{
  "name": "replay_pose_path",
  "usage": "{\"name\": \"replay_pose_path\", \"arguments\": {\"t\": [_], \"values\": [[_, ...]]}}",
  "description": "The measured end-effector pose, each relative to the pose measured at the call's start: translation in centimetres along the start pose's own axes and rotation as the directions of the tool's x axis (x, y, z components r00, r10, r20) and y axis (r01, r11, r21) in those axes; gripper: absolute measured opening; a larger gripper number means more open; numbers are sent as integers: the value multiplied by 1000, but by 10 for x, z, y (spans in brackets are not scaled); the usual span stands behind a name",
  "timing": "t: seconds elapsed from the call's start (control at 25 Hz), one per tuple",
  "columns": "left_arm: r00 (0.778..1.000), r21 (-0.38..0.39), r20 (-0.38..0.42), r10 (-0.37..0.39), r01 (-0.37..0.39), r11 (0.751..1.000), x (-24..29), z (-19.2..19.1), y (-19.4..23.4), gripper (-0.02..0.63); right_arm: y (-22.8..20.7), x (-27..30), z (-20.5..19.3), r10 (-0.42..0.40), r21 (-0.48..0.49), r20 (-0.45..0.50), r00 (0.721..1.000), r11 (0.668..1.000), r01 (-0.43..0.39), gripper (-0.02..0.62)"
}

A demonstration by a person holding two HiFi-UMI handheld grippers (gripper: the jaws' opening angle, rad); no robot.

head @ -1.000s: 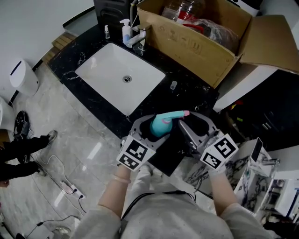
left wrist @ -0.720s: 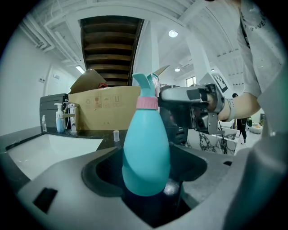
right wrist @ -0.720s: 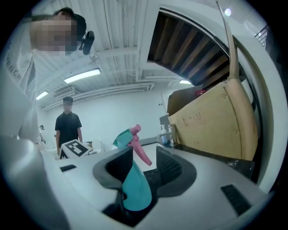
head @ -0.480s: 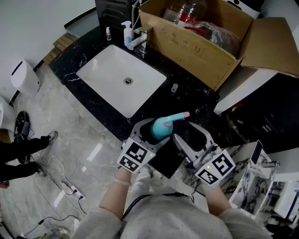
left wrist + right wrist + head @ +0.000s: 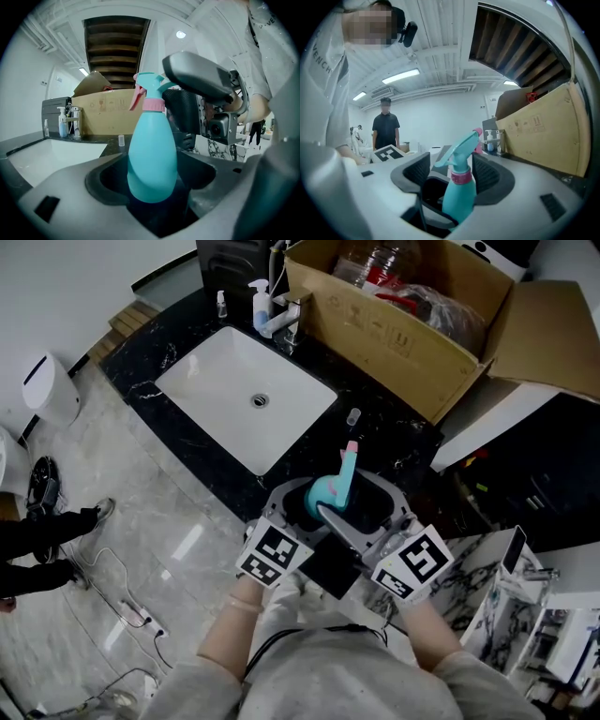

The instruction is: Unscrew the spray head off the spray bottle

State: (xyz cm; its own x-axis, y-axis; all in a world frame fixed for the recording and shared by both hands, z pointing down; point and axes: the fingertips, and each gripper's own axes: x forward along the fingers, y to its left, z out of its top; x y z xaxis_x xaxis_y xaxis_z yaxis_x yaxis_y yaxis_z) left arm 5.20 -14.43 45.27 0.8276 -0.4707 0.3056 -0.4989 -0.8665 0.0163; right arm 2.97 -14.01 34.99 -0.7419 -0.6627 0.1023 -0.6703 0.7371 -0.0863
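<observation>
**Spray bottle held by the left gripper, right jaws loose round its head**

In the head view, the left gripper (image 5: 302,505) held the teal spray bottle (image 5: 326,493) by its body above the near edge of the black counter (image 5: 202,470). The spray head (image 5: 347,470) was on the bottle, its pink nozzle pointing away from the person. The right gripper (image 5: 354,509) reached in from the right, level with the head. Behind them lay a white sink (image 5: 216,381) with a pump bottle (image 5: 259,304) at its far rim and a small clear vial (image 5: 353,416) on the counter. An open cardboard box (image 5: 394,329) held a clear bottle (image 5: 367,261) with a red label and a plastic-wrapped bundle (image 5: 441,304).

In the left gripper view, the jaws were clamped on the lower body of the bottle, which stood upright. A pink collar (image 5: 153,105) sat at its neck under the head, and the right gripper's pads flanked the head.

In the right gripper view, the jaws had just been opening and stood wide. The spray head rose between the pads with a gap on each side. A person (image 5: 386,129) in a dark shirt stood well behind.
</observation>
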Motion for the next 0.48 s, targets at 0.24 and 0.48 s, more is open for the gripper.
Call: {"name": "replay_pose_path", "arguments": {"t": [0.24,0.48], "values": [[1000,1,-1,-7,7,1000,0,0,0,334,-23,-27,-4,-70,35,3,998,997,70,238],[1000,-2,-1,-6,6,1000,-1,-2,1,334,-59,-38,-7,-186,156,24,982,971,180,205]]}}
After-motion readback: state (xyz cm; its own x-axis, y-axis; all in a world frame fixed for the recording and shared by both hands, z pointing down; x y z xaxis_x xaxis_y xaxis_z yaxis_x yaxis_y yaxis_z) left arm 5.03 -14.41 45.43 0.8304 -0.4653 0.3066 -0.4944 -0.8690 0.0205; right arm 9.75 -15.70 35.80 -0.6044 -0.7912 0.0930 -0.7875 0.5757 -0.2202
